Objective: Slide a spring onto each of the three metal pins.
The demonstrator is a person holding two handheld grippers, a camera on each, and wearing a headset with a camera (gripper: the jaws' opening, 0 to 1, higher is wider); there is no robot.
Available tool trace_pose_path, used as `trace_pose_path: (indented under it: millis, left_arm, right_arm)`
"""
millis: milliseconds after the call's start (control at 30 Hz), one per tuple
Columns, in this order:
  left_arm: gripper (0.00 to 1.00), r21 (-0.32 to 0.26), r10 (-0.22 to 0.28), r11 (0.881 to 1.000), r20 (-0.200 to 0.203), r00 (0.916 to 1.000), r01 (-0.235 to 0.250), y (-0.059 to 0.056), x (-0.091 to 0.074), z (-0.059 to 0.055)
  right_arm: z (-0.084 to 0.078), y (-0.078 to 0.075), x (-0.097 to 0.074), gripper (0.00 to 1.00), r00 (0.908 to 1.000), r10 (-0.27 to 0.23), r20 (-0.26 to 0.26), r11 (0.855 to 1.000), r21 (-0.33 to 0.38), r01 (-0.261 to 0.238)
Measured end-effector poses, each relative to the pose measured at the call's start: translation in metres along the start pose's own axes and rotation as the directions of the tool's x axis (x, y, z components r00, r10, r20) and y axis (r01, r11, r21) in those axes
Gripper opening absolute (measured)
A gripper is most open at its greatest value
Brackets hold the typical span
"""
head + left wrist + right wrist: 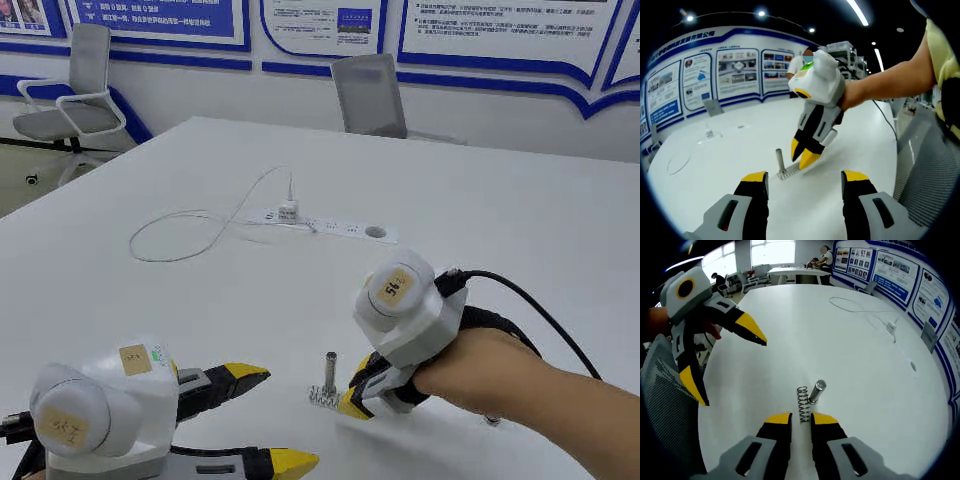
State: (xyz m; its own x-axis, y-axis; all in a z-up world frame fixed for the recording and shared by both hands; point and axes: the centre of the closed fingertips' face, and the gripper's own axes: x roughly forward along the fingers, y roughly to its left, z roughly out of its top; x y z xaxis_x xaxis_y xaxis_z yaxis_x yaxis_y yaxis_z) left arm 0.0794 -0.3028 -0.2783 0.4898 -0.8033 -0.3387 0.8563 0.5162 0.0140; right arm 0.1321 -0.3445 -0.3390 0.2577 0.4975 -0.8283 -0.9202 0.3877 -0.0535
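Left gripper (272,417), nearest, hovers with jaws spread wide over the white surface (200,300). Right gripper (801,416) has jaws almost together around the near end of the spring (802,401); whether they pinch it I cannot tell. An upright metal pin (330,370) stands just beside the spring, which lies flat. The spring is probably light, squashy and apt to roll, so hold it gently at mid-coil.
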Motion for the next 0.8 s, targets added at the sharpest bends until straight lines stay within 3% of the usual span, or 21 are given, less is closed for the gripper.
trace_pose_path:
  millis: [633, 800]
  left_arm:
    - [0.59, -0.002, 0.003, 1.0, -0.007, 1.0, -0.003, 0.001, -0.004, -0.002]
    - [0.59, -0.002, -0.001, 1.0, -0.014, 0.9999, 0.001, -0.001, -0.004, -0.004]
  right_arm:
    - [-0.011, 0.0, 0.012, 0.12, 0.9992, 0.014, -0.037, 1.0, 0.016, -0.014]
    - [-0.012, 0.0, 0.011, 0.12, 0.9997, 0.011, -0.021, 1.0, 0.016, -0.011]
